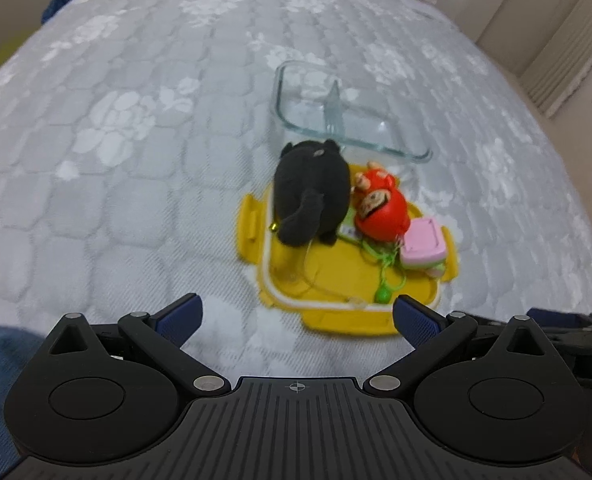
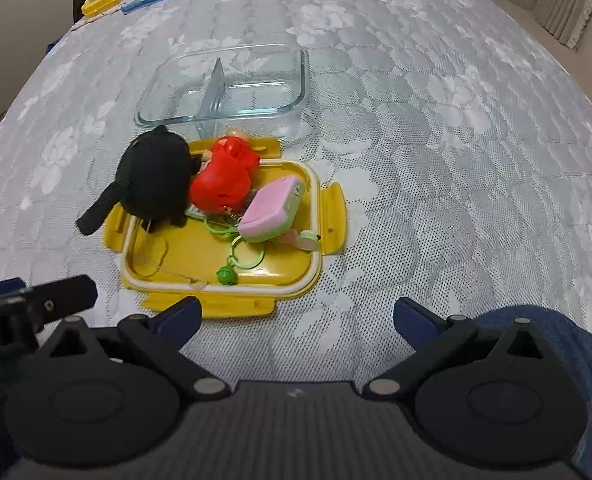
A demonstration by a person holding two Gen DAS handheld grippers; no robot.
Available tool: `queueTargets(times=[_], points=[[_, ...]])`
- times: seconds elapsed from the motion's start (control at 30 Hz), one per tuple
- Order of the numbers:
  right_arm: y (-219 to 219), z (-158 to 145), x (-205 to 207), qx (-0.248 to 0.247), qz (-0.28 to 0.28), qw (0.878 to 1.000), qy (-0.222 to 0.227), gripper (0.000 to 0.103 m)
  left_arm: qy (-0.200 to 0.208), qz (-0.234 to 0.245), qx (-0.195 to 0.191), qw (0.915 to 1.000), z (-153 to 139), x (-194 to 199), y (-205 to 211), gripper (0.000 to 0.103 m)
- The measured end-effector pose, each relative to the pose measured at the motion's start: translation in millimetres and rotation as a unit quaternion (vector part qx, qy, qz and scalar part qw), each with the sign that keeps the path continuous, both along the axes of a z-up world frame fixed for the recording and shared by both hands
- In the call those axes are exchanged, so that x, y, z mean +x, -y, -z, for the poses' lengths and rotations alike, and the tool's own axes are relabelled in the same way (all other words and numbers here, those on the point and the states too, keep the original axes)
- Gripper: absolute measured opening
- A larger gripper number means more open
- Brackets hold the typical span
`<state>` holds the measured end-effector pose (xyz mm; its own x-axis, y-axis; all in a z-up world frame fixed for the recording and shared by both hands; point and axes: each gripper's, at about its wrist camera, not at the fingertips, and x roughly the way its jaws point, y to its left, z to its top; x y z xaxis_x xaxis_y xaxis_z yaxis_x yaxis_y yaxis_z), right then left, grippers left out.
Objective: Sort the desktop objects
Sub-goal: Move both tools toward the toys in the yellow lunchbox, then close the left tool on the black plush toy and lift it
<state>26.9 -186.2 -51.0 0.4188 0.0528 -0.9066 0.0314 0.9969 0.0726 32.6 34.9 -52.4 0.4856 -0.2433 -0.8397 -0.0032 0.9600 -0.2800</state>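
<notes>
Left gripper (image 1: 296,314): fingers spread wide, nothing between them, hovering just short of the yellow lid (image 1: 336,272).
Right gripper (image 2: 296,314): jaws likewise apart and empty, low over the quilted grey cover (image 2: 436,160).
On the lid: a black plush cat (image 2: 154,178), a red figure toy (image 2: 224,184) touching it, a pink case (image 2: 270,210) and a green bell (image 2: 226,276).
Glass container (image 2: 232,84): divided, just behind the lid.

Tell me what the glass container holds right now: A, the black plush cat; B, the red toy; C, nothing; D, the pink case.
C: the glass container shows only its divider, while the toys sit on the yellow lid in front of it.
</notes>
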Motion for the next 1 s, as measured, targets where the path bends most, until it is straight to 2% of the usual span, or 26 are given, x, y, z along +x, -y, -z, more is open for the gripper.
queueTargets(times=[0.17, 0.3, 0.37, 0.47, 0.57, 0.7, 0.8, 0.9, 1.0], points=[[7.5, 12.2, 10.6, -0.002, -0.006, 0.999, 0.035, 0.103, -0.005, 0.005, -0.017, 0.9998, 20.3, 22.1, -1.6, 0.103], [17.8, 26.6, 24.2, 0.028, -0.012, 0.999, 0.040, 0.102, 0.026, 0.032, -0.012, 0.9991, 35.2, 29.1, 1.2, 0.103], [27.1, 34.8, 30.0, 0.056, -0.002, 0.998, 0.032, 0.102, 0.038, 0.048, -0.002, 0.9981, 38.8, 27.9, 5.0, 0.103], [42.5, 49.6, 36.4, 0.122, 0.018, 0.992, -0.004, 0.103, 0.038, 0.042, -0.021, 0.9982, 40.5, 27.2, 2.0, 0.103], [46.7, 58.8, 35.9, 0.132, 0.023, 0.991, -0.021, 0.098, 0.037, 0.031, -0.041, 0.9980, 42.2, 26.7, -2.0, 0.103], [50.3, 55.3, 30.0, 0.183, 0.019, 0.983, 0.005, 0.097, 0.035, 0.016, -0.068, 0.9970, 44.4, 25.9, -7.3, 0.103], [56.5, 50.8, 22.8, 0.235, 0.039, 0.971, 0.035, 0.096, 0.024, 0.013, -0.057, 0.9980, 46.0, 33.5, -12.0, 0.103], [57.6, 48.8, 23.3, 0.231, 0.042, 0.971, 0.043, 0.098, 0.018, 0.010, -0.046, 0.9988, 47.5, 35.1, -9.7, 0.103], [58.7, 54.3, 28.3, 0.229, 0.044, 0.972, 0.021, 0.099, 0.016, 0.005, -0.040, 0.9991, 47.2, 35.0, -8.4, 0.103]])
